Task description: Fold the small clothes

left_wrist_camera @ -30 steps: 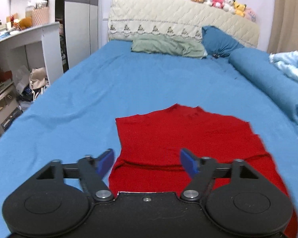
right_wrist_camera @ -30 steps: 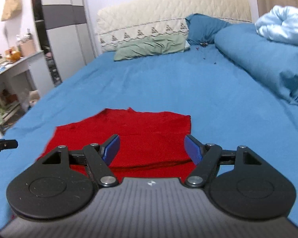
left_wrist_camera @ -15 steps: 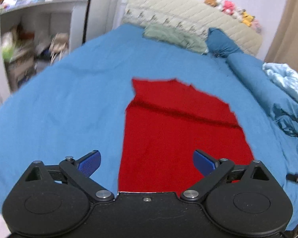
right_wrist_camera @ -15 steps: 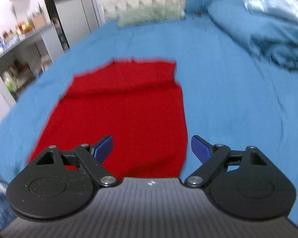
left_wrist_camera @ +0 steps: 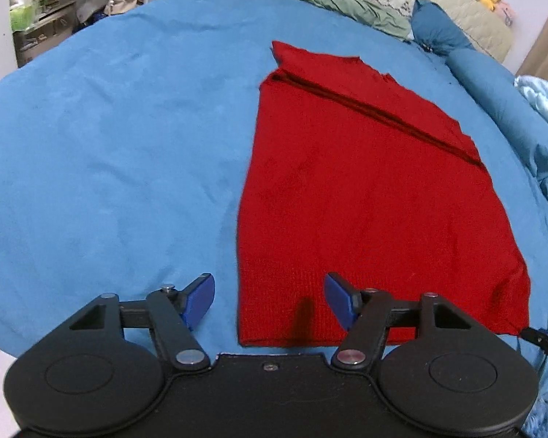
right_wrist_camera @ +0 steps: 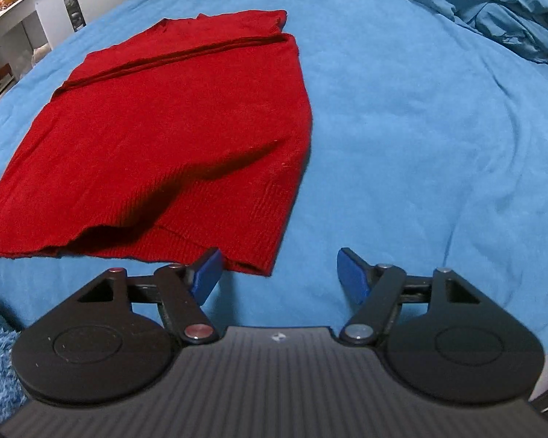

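On the blue bed, red knit garment lies flat, both hand-held grippers at its near hem corners, nothing gripped yet.
Garment sits mid-bed, far end already turned over in a band, near hem facing the cameras, a raised wrinkle near the hem in the right view. Risks, as judgement: pads could pinch only the top knit layer, or catch the bedsheet with it, so the fold drags or splits; uneven lift between the two corners would skew the fold; the wrinkle could get folded in. Left hand-held gripper is fairly wide and closing, near-left hem corner between the jaws, pads not pressing it. Right hand-held gripper is wide and closing, near-right corner just inside its left finger, holding nothing.
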A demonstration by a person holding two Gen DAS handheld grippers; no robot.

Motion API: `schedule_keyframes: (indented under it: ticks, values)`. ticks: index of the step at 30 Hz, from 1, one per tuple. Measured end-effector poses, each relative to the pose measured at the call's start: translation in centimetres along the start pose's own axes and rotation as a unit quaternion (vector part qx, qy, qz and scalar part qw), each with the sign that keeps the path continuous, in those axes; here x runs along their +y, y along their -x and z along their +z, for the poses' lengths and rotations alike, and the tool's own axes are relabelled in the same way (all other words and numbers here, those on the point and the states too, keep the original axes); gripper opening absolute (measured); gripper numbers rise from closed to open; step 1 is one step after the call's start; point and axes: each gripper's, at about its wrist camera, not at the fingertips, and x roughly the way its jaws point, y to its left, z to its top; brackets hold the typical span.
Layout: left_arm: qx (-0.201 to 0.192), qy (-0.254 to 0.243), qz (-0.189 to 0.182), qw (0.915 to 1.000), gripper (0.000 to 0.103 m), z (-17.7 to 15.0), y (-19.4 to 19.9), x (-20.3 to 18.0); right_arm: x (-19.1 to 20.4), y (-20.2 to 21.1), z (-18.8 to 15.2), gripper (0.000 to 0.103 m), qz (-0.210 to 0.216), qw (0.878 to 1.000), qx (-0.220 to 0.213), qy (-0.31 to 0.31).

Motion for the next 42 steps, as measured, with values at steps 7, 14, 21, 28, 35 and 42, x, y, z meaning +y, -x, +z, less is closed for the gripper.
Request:
schedule_keyframes:
  ticks: [7,14,21,28,35,42]
  values:
    - [0.007,-0.02,0.002,0.9998,0.07,0.3,-1.7,-1.2,1.8,-2.0,0.2,0.085,-0.019,0.999,0.003,0.05]
    - [0.01,-0.037,0.015,0.9992,0.07,0.4,-2.3,-2.1,1.1,-1.6,-0.2,0.065,-0.071,0.996,-0.026,0.047]
    - [0.017,-0.032,0.02,0.9991,0.07,-0.2,-2.3,-1.3,-3.4,0.5,-1.2,0.061,-0.043,0.998,-0.028,-0.036]
    - [0.014,-0.047,0.006,0.9988,0.063,-0.8,-2.0,-1.2,-4.5,2.8,-1.2,0.065,0.046,0.996,-0.046,-0.057]
    - [0.008,-0.044,0.004,0.999,0.052,-1.1,-2.0,-0.8,-4.2,0.4,0.5,0.065,0.072,0.993,-0.024,-0.089]
    - [0.009,-0.013,-0.008,0.9998,0.042,-1.4,-2.1,0.1,-3.7,-1.1,0.9,0.058,0.07,0.993,-0.015,-0.09]
